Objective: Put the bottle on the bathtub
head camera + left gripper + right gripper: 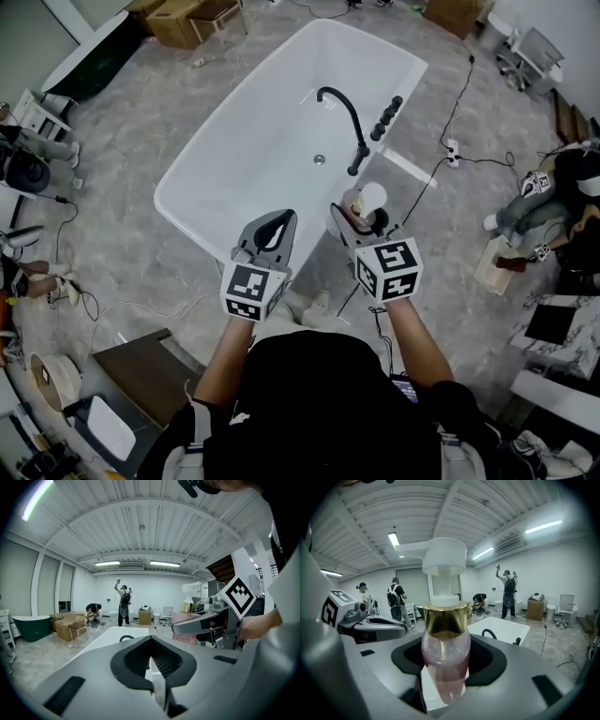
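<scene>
A pink pump bottle [445,660] with a gold collar and a white pump head [372,197] stands upright between the jaws of my right gripper [357,217], which is shut on it. In the head view the bottle hangs over the floor just off the near right corner of the white bathtub [234,159]. The tub has a black curved faucet [349,122] on its right rim. My left gripper [272,231] hovers over the tub's near rim, shut with nothing between its jaws. The right gripper view shows the tub [501,629] ahead, beyond the bottle.
Cardboard boxes [187,17] sit beyond the tub's far end. A black cable and a power strip [451,148] lie on the floor to the tub's right. A seated person [548,202] is at the right edge. Several people [506,595] stand across the room.
</scene>
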